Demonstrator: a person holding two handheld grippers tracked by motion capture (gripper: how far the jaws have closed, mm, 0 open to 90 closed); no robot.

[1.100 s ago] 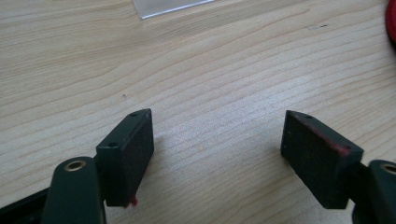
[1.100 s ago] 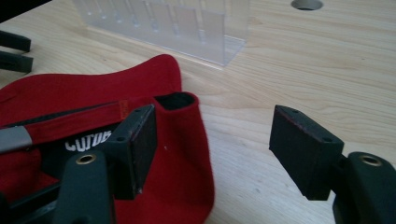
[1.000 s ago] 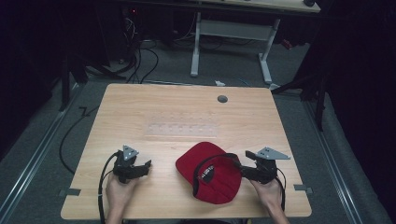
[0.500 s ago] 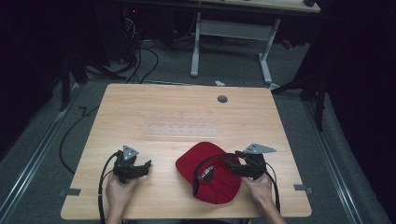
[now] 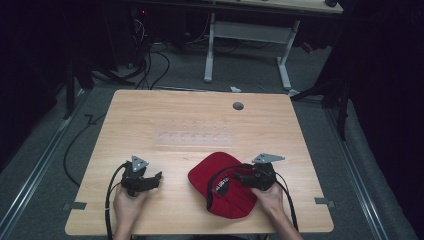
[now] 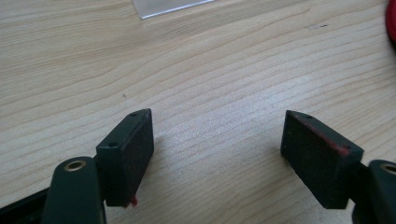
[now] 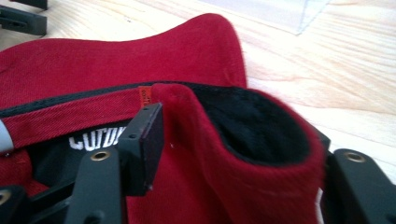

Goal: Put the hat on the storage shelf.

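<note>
A red cap lies on the wooden table near the front, with its inside facing up. My right gripper is at the cap's right side. In the right gripper view its jaws straddle a bulged fold of the cap's wall; they have just been closing and still stand wide. One pad is inside the cap, close against the fabric, and the other jaw is mostly hidden behind the fold. My left gripper rests open on bare wood, well to the left of the cap.
A clear plastic sheet lies flat in the middle of the table, beyond the cap. A grey cable hole sits near the far edge. Another table's white legs and cables are on the floor behind.
My right gripper has moved left and down onto the cap's right edge, and its jaws have narrowed around the fabric. The left gripper has stayed where it was.
</note>
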